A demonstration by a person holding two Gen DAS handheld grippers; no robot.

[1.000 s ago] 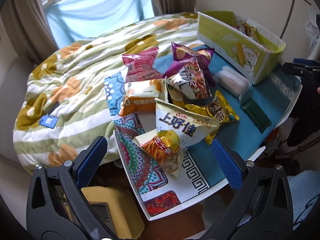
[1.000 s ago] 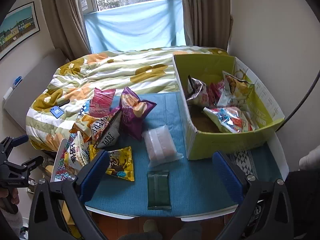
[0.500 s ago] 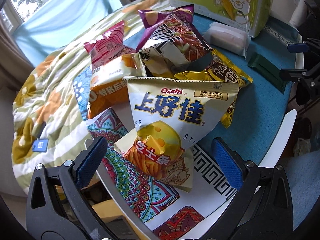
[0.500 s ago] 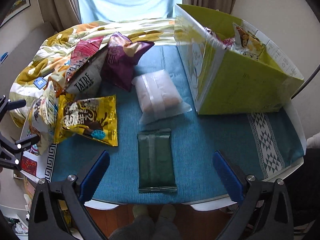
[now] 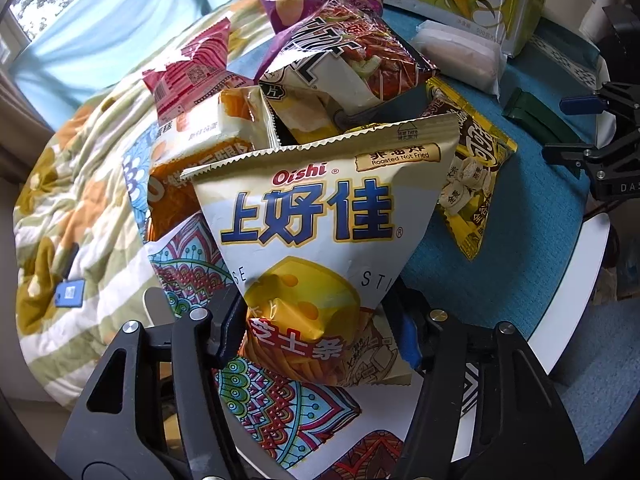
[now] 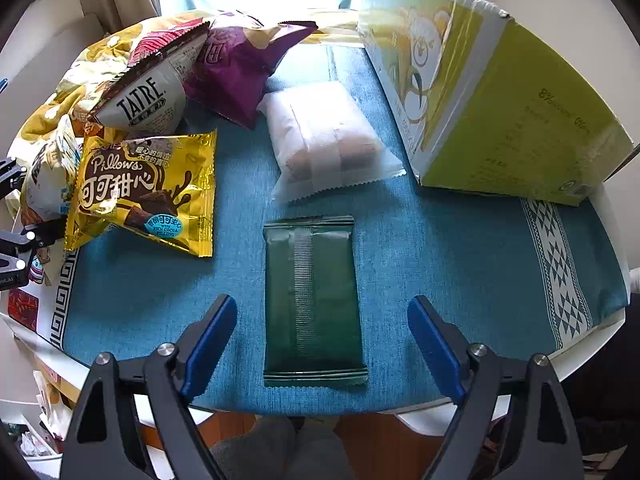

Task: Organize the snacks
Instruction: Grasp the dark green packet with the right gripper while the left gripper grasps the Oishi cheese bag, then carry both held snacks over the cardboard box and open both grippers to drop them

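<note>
**Two grippers lowered onto snack packets on the table**

The left gripper point(image 5: 320, 332) is closing on the lower end of the white Oishi bag point(image 5: 320, 232). Both blue pads press into the bag's narrow bottom, so the bag is gripped there. The bag stands tilted, its long axis running from the pinched bottom up to the wide serrated top seam, which points away from the gripper toward the pile behind it. Its printed face is turned toward the gripper's camera.

Behind the Oishi bag lies a heap of snacks: an orange bag point(image 5: 188, 160), a pink bag point(image 5: 192, 72), a Tatre bag point(image 5: 344, 64) and a purple bag point(image 5: 280, 8). A yellow Pillows bag point(image 5: 472, 176) lies just right of the Oishi bag on the blue tablecloth point(image 5: 500, 272).

The right gripper point(image 6: 322, 340) has its jaws still apart and closing. The dark green packet point(image 6: 312, 300) lies flat between them, and neither pad touches it. The packet's long axis runs straight away from the gripper, in line with its fingers; its centre seam runs the same way. One short crimped end faces the table edge, the other faces a white translucent packet point(image 6: 324, 140), which lies near it but apart.

A green cardboard box point(image 6: 500, 100) stands at the far right of the table.
</note>
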